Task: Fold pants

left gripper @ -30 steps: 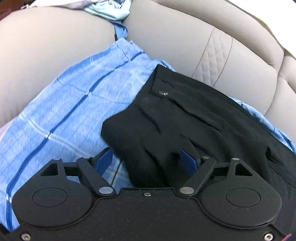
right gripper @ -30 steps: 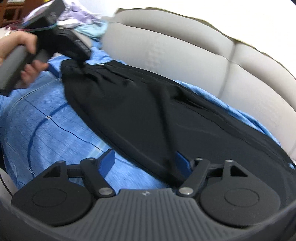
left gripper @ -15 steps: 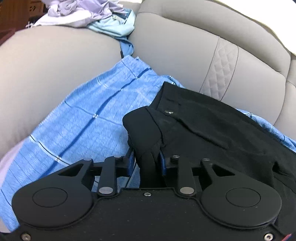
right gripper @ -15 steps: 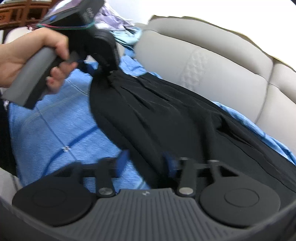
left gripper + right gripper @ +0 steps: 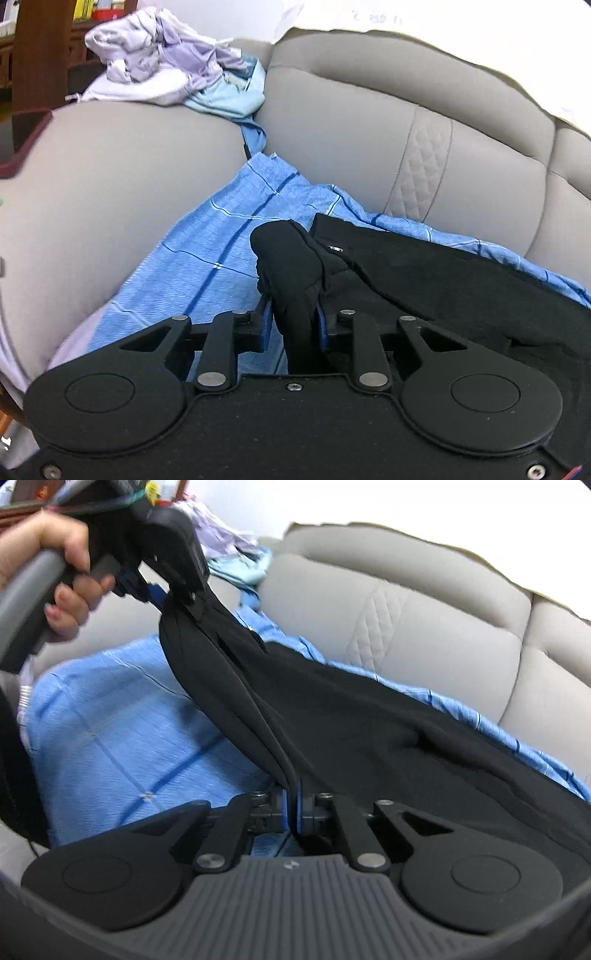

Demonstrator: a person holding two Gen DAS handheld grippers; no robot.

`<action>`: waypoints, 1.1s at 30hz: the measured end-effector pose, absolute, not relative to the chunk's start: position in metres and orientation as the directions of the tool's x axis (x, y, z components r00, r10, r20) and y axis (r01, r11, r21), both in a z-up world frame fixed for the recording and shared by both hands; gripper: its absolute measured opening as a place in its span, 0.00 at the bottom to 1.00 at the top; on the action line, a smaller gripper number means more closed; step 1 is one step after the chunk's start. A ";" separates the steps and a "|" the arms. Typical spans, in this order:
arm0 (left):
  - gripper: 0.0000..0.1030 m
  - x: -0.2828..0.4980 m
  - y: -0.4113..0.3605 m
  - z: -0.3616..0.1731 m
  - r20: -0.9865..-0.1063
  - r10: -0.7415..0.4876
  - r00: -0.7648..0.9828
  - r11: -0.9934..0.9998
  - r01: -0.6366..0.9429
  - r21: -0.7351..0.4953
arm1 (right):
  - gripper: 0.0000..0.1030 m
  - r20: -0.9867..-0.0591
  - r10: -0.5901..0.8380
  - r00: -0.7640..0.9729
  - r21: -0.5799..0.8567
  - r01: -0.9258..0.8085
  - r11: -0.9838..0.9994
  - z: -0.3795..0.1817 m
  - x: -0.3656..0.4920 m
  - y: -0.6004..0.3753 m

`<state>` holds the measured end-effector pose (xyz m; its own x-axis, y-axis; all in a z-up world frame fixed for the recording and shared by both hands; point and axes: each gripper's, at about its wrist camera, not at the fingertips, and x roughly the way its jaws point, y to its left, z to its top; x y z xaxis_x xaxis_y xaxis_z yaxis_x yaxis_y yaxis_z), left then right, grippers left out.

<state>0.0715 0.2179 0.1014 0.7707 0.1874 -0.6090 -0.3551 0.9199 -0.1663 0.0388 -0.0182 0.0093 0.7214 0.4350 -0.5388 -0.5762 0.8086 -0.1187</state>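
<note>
You are working on a grey sofa (image 5: 122,192), its seat running left and near, its padded backrest with a quilted diamond panel (image 5: 421,173) rising on the far right. Spread over the seat is a blue checked sheet (image 5: 207,273), and on it lie the black pants (image 5: 461,291), stretching from the middle of the seat off to the right. In the right wrist view the pants (image 5: 369,720) rise off the sheet in a taut ridge between your two tools, their far side draping down onto the blue cloth near the backrest.

At the far left, on the sofa arm, sits a heap of lilac and white clothes (image 5: 155,62) with a pale blue garment (image 5: 229,96) beside it; a dark red edge (image 5: 26,136) shows at the left border.

Your left gripper (image 5: 291,321) is clamped on a bunched fold of the pants near a small metal button (image 5: 334,249). Your left hand (image 5: 62,565) wraps its handle, up and to the far left. Your right gripper (image 5: 291,812) is pinched tight on a gathered edge of the pants at the near end.
</note>
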 end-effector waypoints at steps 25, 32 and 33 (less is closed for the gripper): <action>1.00 0.106 0.195 0.156 -0.659 0.192 0.728 0.921 -0.365 -0.135 | 0.80 -0.563 0.288 0.774 0.215 -0.199 0.956 0.081 0.122 -0.180; 1.00 0.221 0.193 0.143 -0.734 0.118 0.668 0.857 -0.442 -0.264 | 0.87 -0.631 0.007 0.776 0.193 0.148 0.970 0.087 0.233 -0.294; 1.00 0.234 0.194 0.138 -0.745 0.116 0.657 0.847 -0.457 -0.272 | 0.87 -0.655 -0.009 0.756 0.201 0.185 0.962 0.083 0.250 -0.312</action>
